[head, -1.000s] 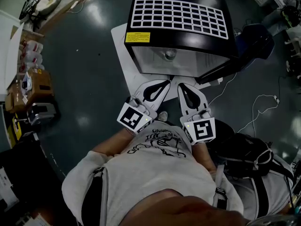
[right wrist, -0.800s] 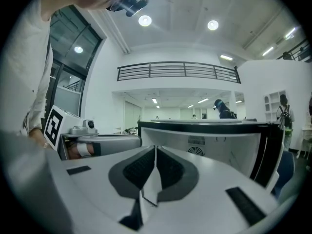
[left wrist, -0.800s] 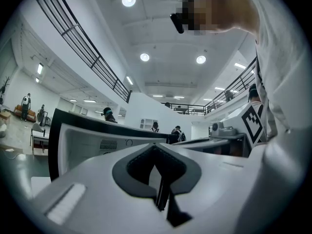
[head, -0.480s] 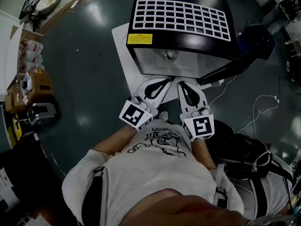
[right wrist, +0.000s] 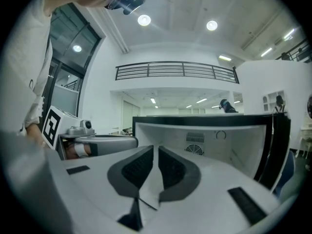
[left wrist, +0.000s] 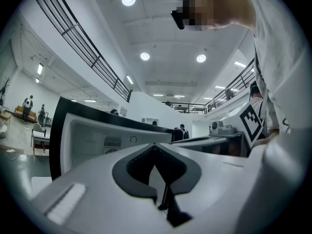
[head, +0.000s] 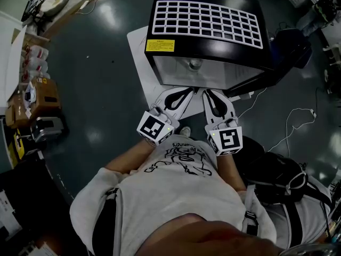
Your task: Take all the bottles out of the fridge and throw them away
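Note:
A small black fridge [head: 205, 17] stands open in front of me, its door [head: 256, 81] swung to the right. Its white interior [right wrist: 214, 140] shows a back-wall vent, and I see no bottle in the part that shows. My left gripper [head: 189, 93] and right gripper [head: 205, 93] are held side by side just before the opening, pointing into it. Both are shut with nothing between the jaws. The left gripper view [left wrist: 155, 146] faces the fridge cavity [left wrist: 92, 140]; the right gripper [left wrist: 229, 130] shows beside it.
The fridge sits on a white mat [head: 139, 63] on a dark floor. Cables [head: 298, 116] trail at the right, a black bag [head: 277, 175] lies by my right side, and cardboard boxes [head: 37, 97] and clutter line the left.
Both grippers have edged slightly toward the fridge opening, still side by side and shut.

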`<state>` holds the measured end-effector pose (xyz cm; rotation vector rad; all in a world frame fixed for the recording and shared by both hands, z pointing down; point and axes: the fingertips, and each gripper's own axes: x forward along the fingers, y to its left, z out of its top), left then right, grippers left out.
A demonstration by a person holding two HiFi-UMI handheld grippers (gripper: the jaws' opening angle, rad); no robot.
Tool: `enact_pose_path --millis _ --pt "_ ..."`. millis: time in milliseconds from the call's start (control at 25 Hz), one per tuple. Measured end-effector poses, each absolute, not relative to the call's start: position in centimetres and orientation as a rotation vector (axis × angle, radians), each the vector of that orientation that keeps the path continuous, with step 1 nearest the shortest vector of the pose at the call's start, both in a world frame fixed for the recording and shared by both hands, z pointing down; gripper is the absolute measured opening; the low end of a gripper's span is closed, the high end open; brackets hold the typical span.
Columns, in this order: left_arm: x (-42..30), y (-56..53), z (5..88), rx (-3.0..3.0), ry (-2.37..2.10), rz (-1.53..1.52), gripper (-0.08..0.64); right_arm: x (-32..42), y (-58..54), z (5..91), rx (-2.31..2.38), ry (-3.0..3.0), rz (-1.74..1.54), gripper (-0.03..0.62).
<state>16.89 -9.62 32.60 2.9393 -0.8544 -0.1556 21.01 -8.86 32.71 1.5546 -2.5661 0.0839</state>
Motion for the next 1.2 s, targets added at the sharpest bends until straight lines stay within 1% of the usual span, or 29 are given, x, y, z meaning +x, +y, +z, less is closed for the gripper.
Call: enact_pose_path --millis 680,1200 --pt "17.4 -11.5 34.1 2.953 -0.843 -0.135 0.008 21.3 -10.9 34.8 1.558 -2.572 0.114 0.015" --pt "17.4 -12.9 35.3 2.965 -0.875 -0.147 0.008 21.3 -12.3 36.6 1.558 -2.557 0.108 0.043"
